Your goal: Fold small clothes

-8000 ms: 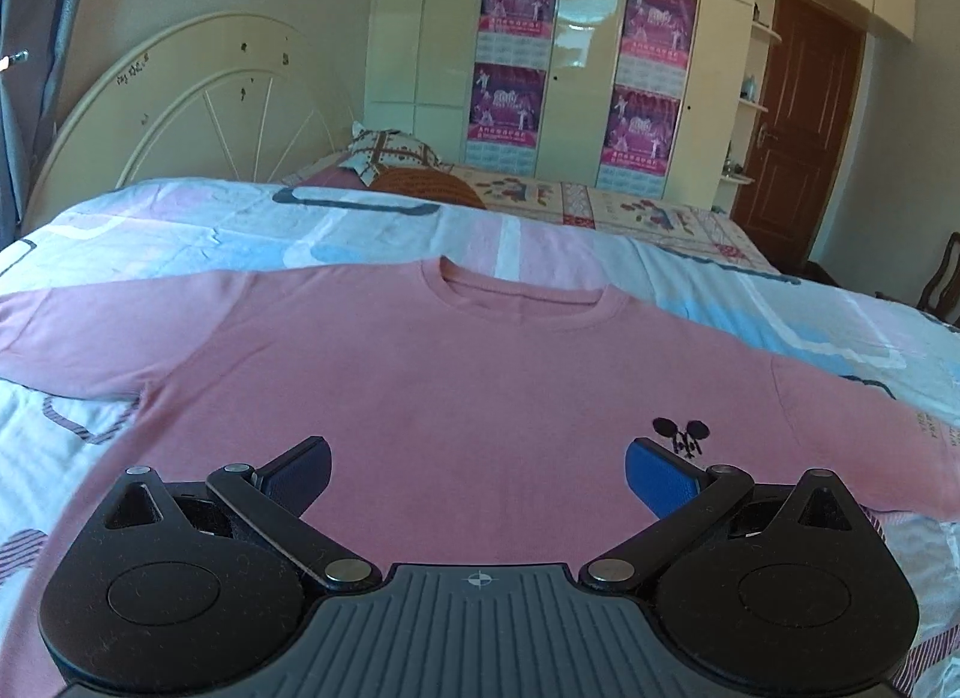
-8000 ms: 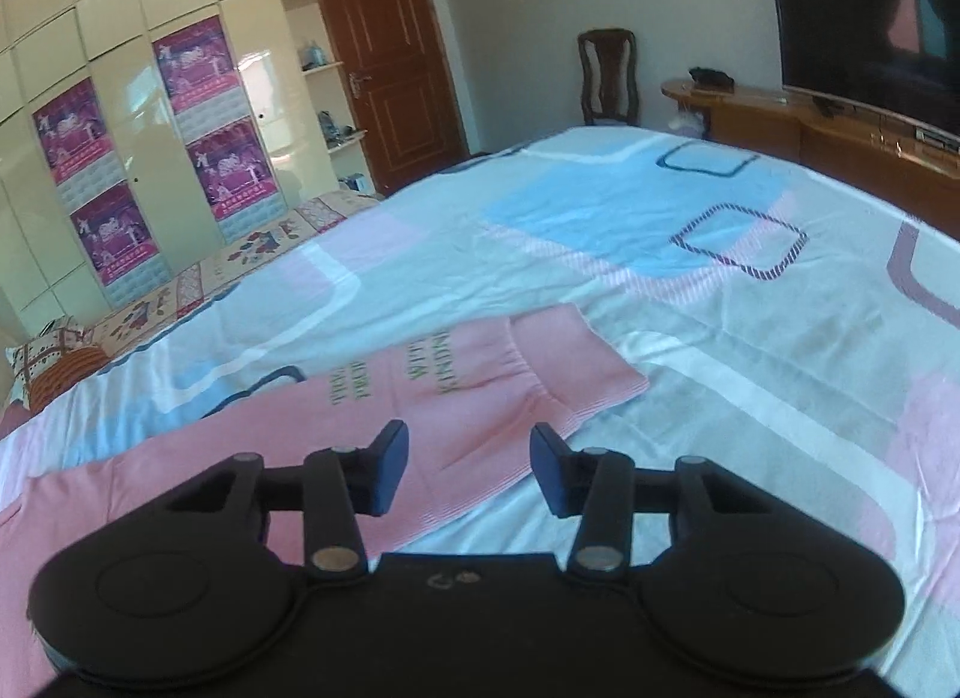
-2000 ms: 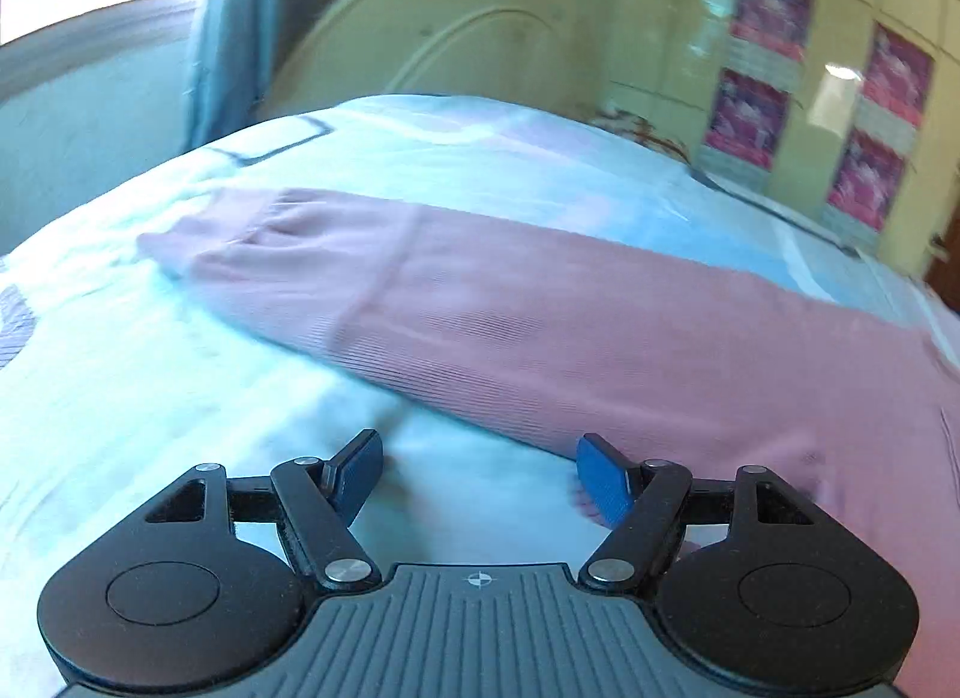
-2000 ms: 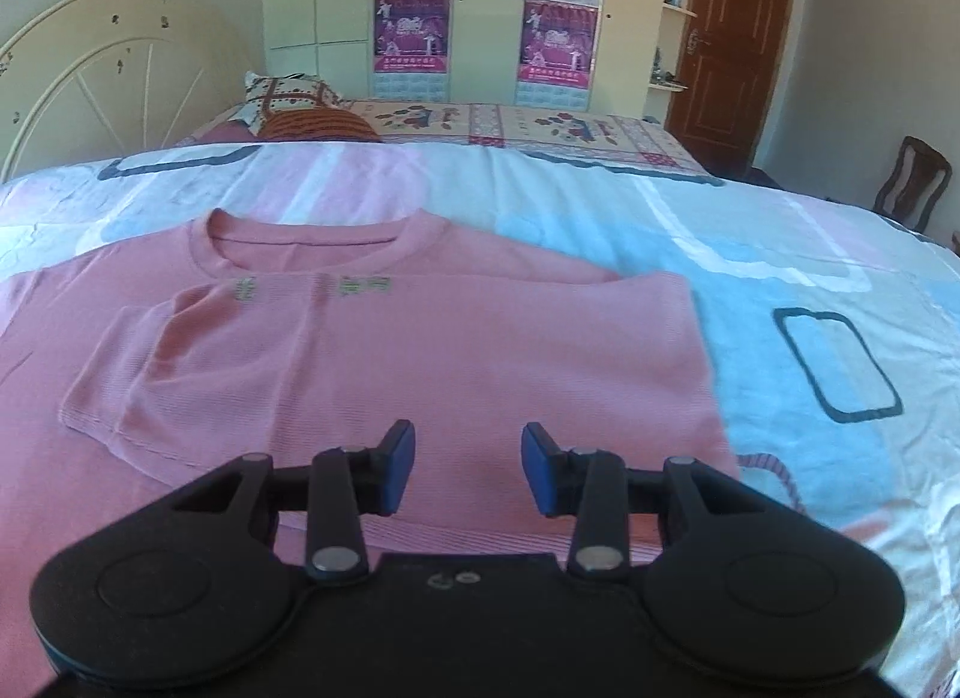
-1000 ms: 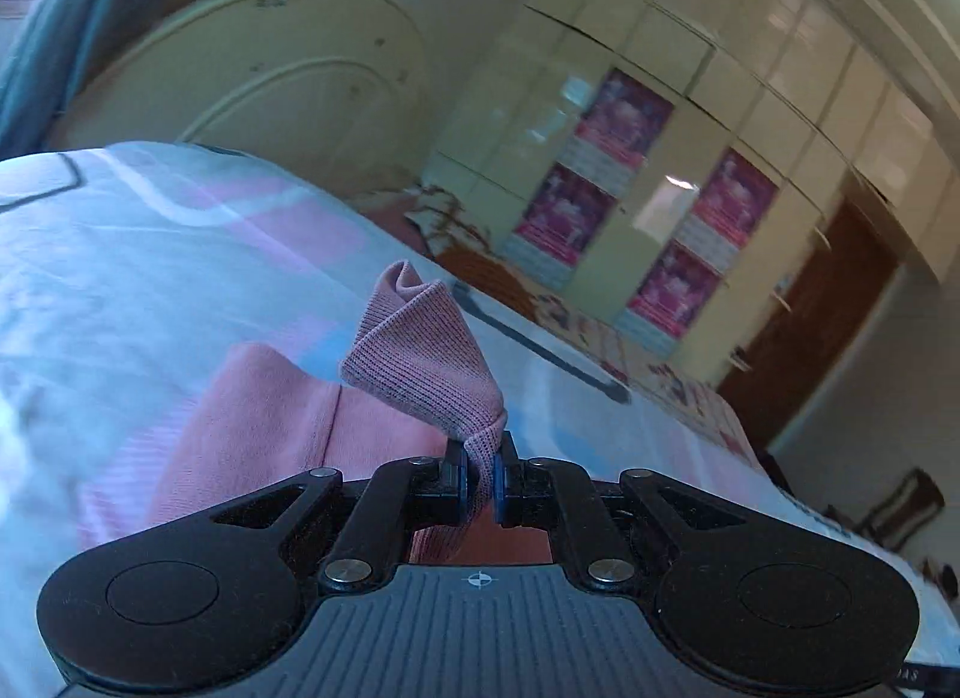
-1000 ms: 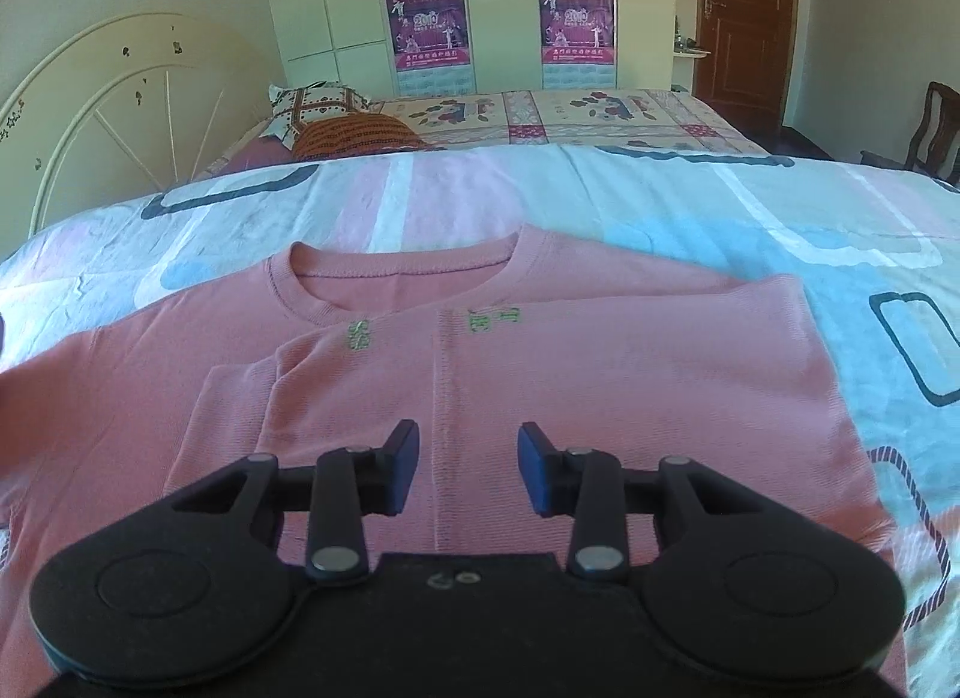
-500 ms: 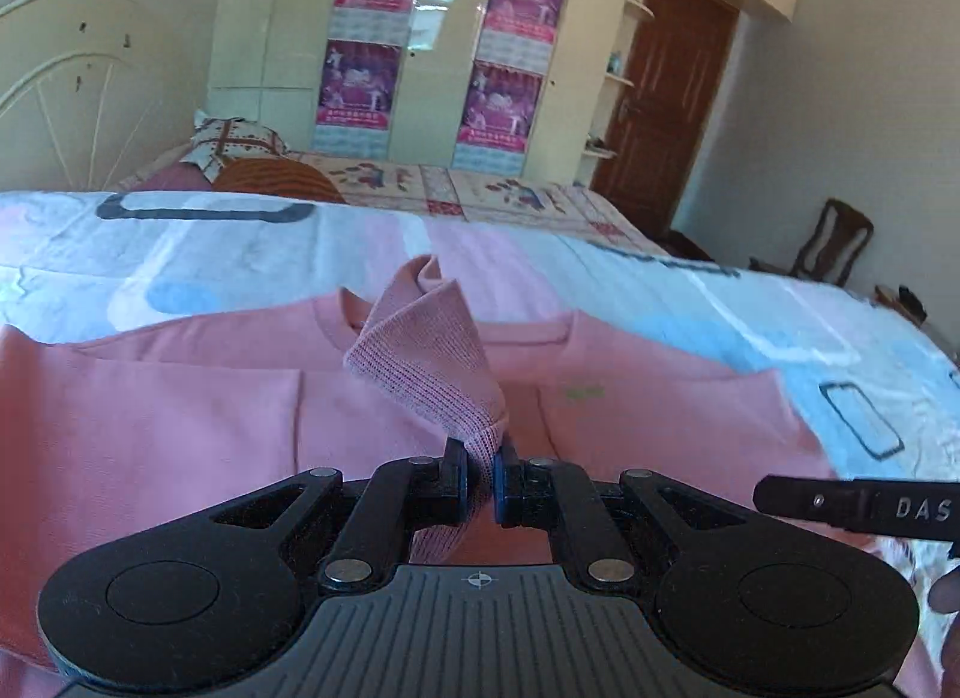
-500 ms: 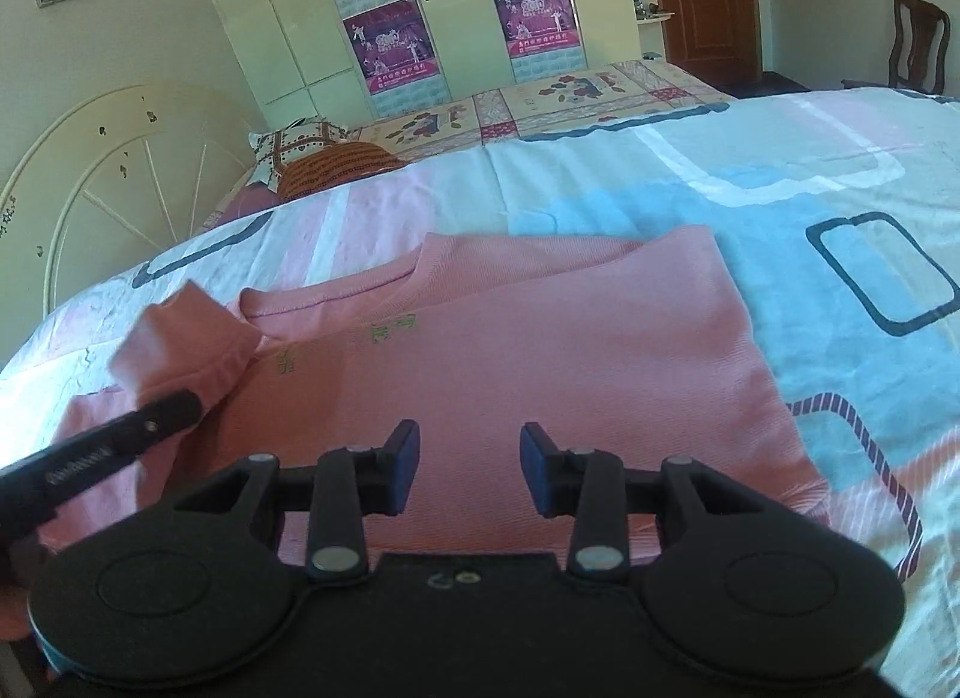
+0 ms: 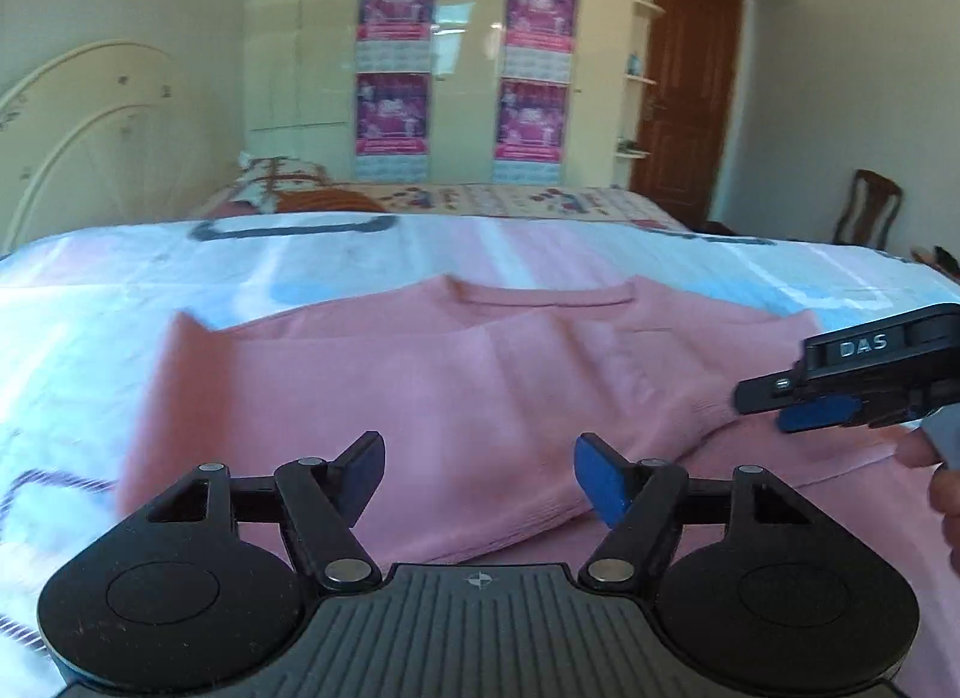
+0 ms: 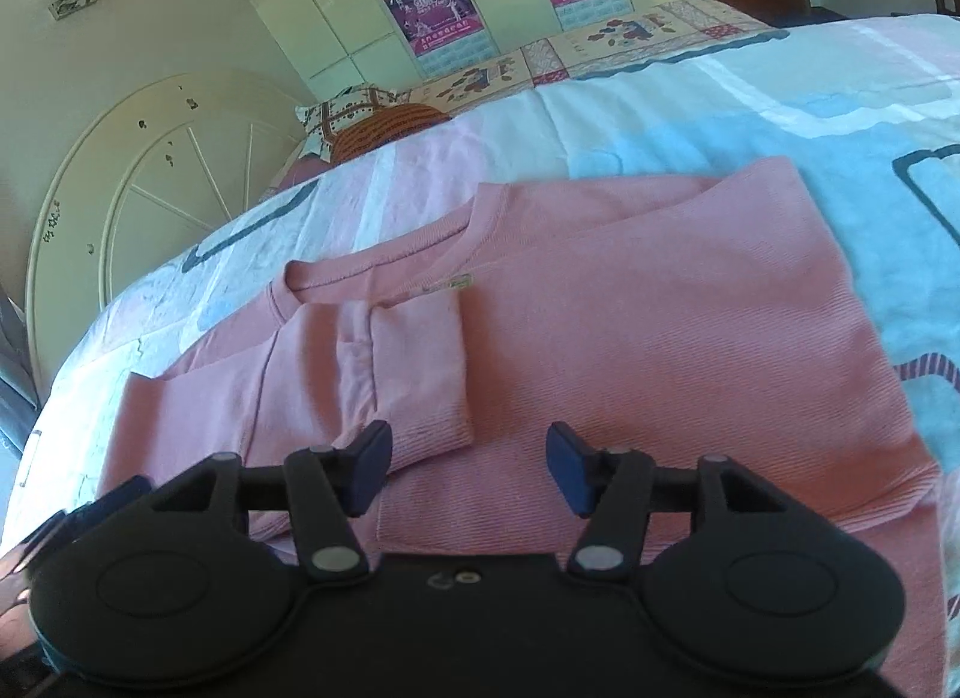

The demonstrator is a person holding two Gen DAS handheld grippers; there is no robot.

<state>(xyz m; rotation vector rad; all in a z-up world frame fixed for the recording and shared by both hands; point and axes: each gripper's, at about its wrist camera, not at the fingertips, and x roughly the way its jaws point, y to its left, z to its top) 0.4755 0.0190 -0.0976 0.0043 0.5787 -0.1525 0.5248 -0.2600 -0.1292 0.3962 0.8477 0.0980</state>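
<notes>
A pink T-shirt [image 9: 456, 374] lies flat on the bed, neckline away from me, both sleeves folded in over its body. My left gripper [image 9: 480, 473] hovers over the shirt's near edge; its jaws are opening and nothing is between them. The right gripper [image 10: 465, 467] hangs over the folded sleeve [image 10: 420, 374] and the lower hem, its jaws opening too, with no cloth between them. The left wrist view also shows the right gripper [image 9: 840, 398] from the side at the right edge, low over the shirt.
The bedspread [image 9: 120, 290] is patterned in white, blue and pink. A cream headboard [image 10: 168, 182] stands at the left, and pillows [image 9: 288, 194] lie beyond the shirt. Wardrobes with posters [image 9: 396, 74], a brown door [image 9: 684, 98] and a chair [image 9: 864, 212] line the far wall.
My left gripper let go of the sleeve it was carrying; the sleeve now lies folded over the shirt's body. Both grippers' jaws spread wider. The right gripper swung to look along the shirt from the right.
</notes>
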